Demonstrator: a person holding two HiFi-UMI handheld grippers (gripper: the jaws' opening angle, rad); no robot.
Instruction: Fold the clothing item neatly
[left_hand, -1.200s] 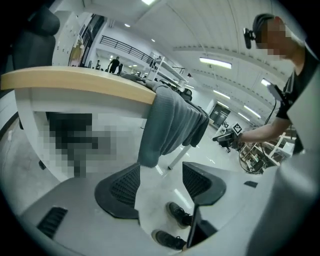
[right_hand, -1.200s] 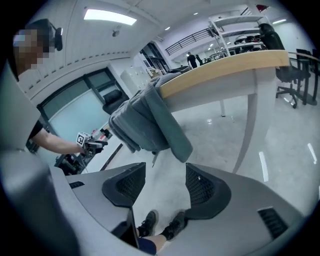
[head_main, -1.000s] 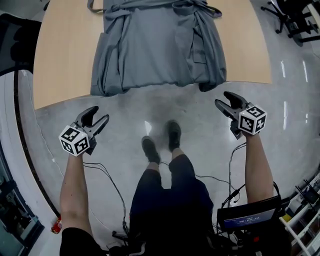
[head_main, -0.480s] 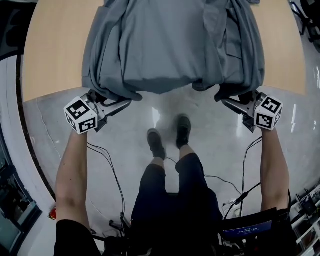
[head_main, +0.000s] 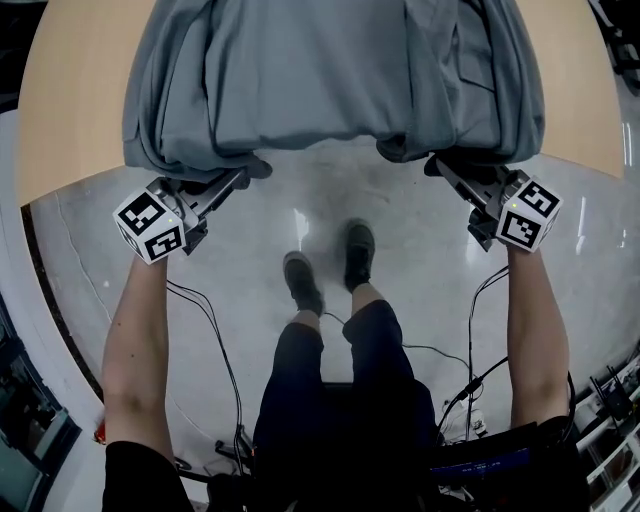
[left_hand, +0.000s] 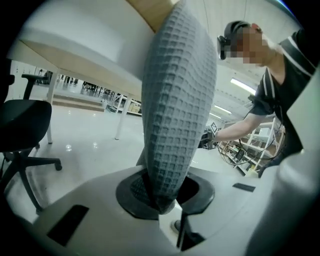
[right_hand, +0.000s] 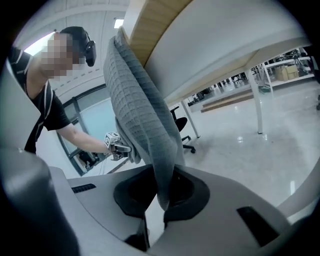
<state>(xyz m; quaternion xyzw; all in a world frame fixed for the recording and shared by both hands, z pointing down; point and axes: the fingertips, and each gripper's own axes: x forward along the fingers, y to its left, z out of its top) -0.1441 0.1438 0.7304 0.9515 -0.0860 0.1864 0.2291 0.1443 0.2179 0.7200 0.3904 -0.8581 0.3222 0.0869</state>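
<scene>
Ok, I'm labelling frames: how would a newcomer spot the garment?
Find the wooden table at the head view's top. Over its near edge hangs the garment: grey, waffle-textured, bunched at both lower corners, and the only cloth there.

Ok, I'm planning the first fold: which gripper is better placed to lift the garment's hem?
Neither alone: left gripper and right gripper each hold a hem corner of the grey garment, fingers having just closed on the cloth. Probably lift both together.

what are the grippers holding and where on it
The grey garment, by its near hem: left gripper at the left corner, right gripper at the right corner. Both pairs of jaws have just closed on it.
</scene>
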